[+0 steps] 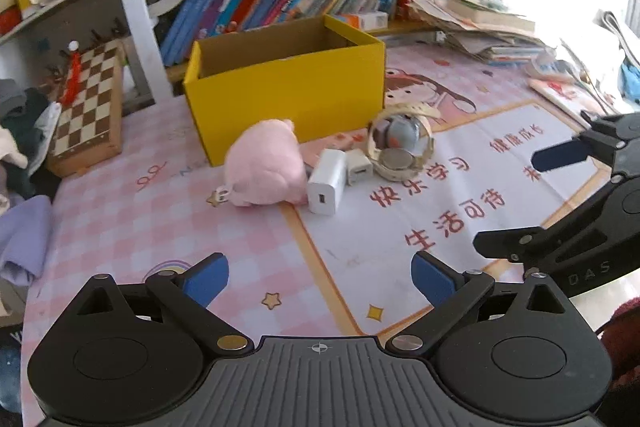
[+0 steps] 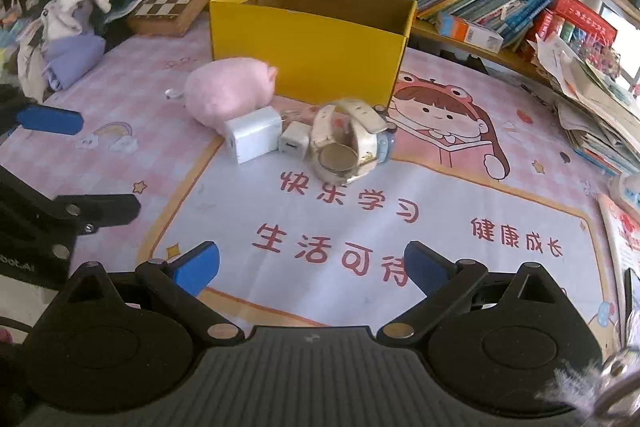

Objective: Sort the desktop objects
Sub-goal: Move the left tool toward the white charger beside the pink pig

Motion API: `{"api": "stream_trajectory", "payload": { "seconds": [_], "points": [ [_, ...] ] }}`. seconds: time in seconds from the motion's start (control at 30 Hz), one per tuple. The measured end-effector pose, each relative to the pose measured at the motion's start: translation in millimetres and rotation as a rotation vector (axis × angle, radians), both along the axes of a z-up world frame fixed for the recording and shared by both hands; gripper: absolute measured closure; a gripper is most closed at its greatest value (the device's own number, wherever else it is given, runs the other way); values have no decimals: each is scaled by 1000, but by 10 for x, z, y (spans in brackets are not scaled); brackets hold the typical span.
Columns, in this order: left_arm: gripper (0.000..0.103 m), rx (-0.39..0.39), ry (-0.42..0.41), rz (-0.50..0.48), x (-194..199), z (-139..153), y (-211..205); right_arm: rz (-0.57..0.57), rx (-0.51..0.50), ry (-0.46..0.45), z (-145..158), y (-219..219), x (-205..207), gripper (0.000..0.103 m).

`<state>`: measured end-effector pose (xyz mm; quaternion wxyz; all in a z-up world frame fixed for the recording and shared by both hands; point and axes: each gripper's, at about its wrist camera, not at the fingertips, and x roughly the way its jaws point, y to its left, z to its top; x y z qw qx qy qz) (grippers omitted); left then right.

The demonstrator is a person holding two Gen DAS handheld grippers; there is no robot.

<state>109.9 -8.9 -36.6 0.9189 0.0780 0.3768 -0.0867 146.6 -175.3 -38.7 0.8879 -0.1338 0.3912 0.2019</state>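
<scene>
Two claws, the left claw [image 1: 320, 277] and the right claw [image 2: 312, 267], hover with fingers apart and hold nothing. Ahead of both, on the surface [image 2: 360, 211], stands a yellow box [image 2: 316, 47]; before it lie a pink plush [image 2: 228, 91], a larger charger [image 2: 252, 133], a watch [image 2: 352, 143] and a smaller charger [image 2: 295, 143], all close together.

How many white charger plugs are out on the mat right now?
2. The larger charger lies against the pink plush; the smaller charger sits between it and the watch. Others may be hidden inside the yellow box.
</scene>
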Motion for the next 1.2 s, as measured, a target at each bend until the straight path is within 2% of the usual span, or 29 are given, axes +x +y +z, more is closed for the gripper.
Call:
{"api": "stream_trajectory", "payload": {
  "seconds": [0.37, 0.5, 1.0, 1.2],
  "points": [
    [4, -28, 11, 43, 32, -3, 90, -35, 26, -1, 32, -81, 38, 6],
    [4, -18, -3, 25, 46, 12, 52, -14, 28, -2, 40, -61, 55, 12],
    [4, -17, 0, 24, 150, -15, 5, 8, 19, 5, 26, -74, 200, 12],
    [4, -21, 1, 34, 190, -26, -24, 3, 17, 6, 13, -108, 281, 21]
  ]
}}
